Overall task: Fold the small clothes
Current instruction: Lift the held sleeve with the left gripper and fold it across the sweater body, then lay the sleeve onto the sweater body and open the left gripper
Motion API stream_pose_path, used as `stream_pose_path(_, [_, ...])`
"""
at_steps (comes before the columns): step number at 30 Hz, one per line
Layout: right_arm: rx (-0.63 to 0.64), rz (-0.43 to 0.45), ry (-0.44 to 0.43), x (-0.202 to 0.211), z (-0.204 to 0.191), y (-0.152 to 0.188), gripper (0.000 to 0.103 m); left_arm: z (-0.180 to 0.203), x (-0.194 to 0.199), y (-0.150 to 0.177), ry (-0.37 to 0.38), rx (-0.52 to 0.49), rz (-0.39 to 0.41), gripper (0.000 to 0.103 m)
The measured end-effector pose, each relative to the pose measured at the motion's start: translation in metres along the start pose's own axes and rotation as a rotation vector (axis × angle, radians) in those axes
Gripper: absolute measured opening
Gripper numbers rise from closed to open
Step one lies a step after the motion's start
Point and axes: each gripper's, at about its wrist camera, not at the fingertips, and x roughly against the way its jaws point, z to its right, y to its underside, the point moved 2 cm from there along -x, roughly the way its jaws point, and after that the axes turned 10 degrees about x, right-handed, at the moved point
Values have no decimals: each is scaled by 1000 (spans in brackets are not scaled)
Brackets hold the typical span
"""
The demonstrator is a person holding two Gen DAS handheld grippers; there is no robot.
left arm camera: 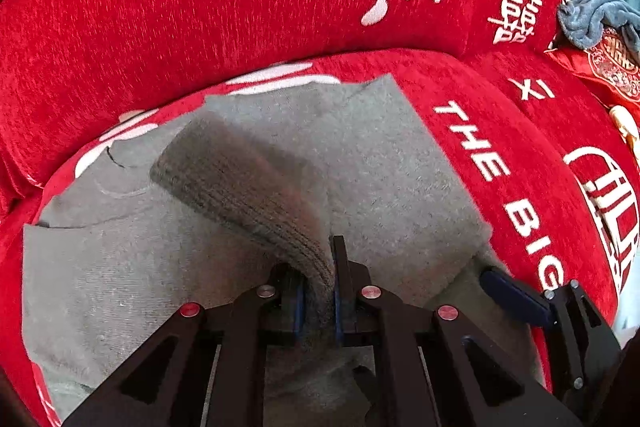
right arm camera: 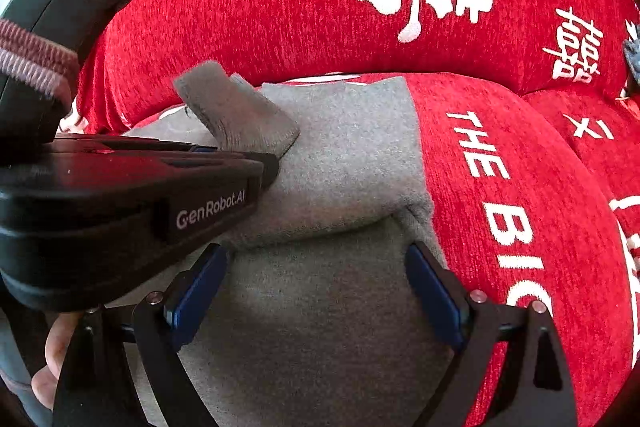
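A small grey knit garment (left arm camera: pixel 360 167) lies spread on the red sofa seat; it also fills the middle of the right wrist view (right arm camera: pixel 340 167). My left gripper (left arm camera: pixel 320 291) is shut on its ribbed cuff (left arm camera: pixel 240 195), which stands lifted above the cloth. In the right wrist view the left gripper (right arm camera: pixel 256 163) comes in from the left with the cuff (right arm camera: pixel 236 111) in it. My right gripper (right arm camera: pixel 316 291) is open just over the garment's near part, pads apart. One blue pad of the right gripper (left arm camera: pixel 516 299) shows at the lower right of the left wrist view.
The red sofa cover (left arm camera: pixel 520 187) with white lettering lies under the garment, and its backrest (left arm camera: pixel 200 7) rises close behind. A crumpled blue-grey cloth (left arm camera: pixel 596 15) and a red patterned cushion (left arm camera: pixel 608 67) lie at the far right. A hand (right arm camera: pixel 52 355) shows at the lower left.
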Motion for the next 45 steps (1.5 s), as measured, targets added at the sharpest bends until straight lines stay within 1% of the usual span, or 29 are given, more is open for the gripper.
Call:
stream_pose_path(1, [4,-2,5,-1,-1,-1,93,-1,0,0,13,9,-5,47])
stream_pose_path(2, [6,-4,8,-2,-1,0,92,-3,1,-1,21,23,-7,93])
stream_pose_path(3, [10,-7,12,-2,-2,0,92,-5,3,-1,5,37,6,103])
stream_pose_path(4, [19,-15,23,-4,-3,1,92,-8,10,-2,-31,54,59,103])
stream_pose_path(5, [26,-14,32,-4,-5,1,93,-11,13,-2,-48,65,82,103])
stream_pose_path(8, [22,-8,23,-4,-4,2,93,-22,10,-1,18,114,36,103])
stream_pose_path(10, [15,-4,15,-3,-3,2,93,-31,13,2,24,139,50,103])
stream_pose_path(13, [9,1,8,-3,-3,3,93,-51,29,7,89,195,78,103])
stream_pose_path(16, [9,0,7,-4,-3,2,93,-71,50,12,123,233,127,103])
stream_pose_path(18, [-7,6,-6,0,-1,1,93,-89,62,17,97,253,171,103])
stream_pose_path(19, [-22,14,-8,6,0,0,93,-102,66,21,46,270,200,103])
stream_pose_path(20, [-35,32,-6,11,1,-1,93,-111,67,24,8,286,210,103])
stream_pose_path(21, [-47,64,0,19,1,-5,93,-124,65,27,-38,314,212,103])
stream_pose_path(22, [-48,85,11,23,-1,-9,93,-134,62,30,-65,337,208,103])
stream_pose_path(24, [-16,87,13,21,-10,-23,93,-149,55,34,-109,375,200,103])
stream_pose_path(26, [34,57,-3,10,-25,-38,93,-159,46,39,-122,408,186,103])
stream_pose_path(28, [73,20,-4,-7,-37,-48,92,-163,36,46,-135,413,170,103])
stream_pose_path(29, [80,6,10,-15,-39,-52,88,-163,34,48,-144,404,171,103])
stream_pose_path(30, [80,2,26,-21,-39,-55,79,-162,35,49,-147,394,182,103])
stream_pose_path(31, [66,-9,51,-28,-35,-57,74,-162,36,49,-143,393,187,103])
stream_pose_path(33, [-19,-76,95,-41,-14,-51,67,-163,32,51,-148,389,182,103])
stream_pose_path(34, [-49,-73,80,-41,-7,-47,63,-162,33,50,-154,385,184,103])
stream_pose_path(35, [-74,-42,61,-35,2,-44,58,-161,31,50,-162,382,185,103])
stream_pose_path(36, [-74,-34,73,-30,6,-41,54,-160,31,50,-169,379,184,103])
stream_pose_path(38, [-67,-18,106,-17,14,-36,53,-159,30,50,-177,375,186,103])
stream_pose_path(40, [-105,-1,107,-5,25,-31,56,-160,31,50,-172,377,189,103])
stream_pose_path(42, [-166,5,135,8,38,-29,56,-160,32,52,-167,380,192,103])
stream_pose_path(44, [-198,42,149,19,41,-34,57,-160,32,52,-169,379,192,103])
stream_pose_path(45, [-188,60,149,25,36,-39,61,-159,32,52,-172,377,191,103])
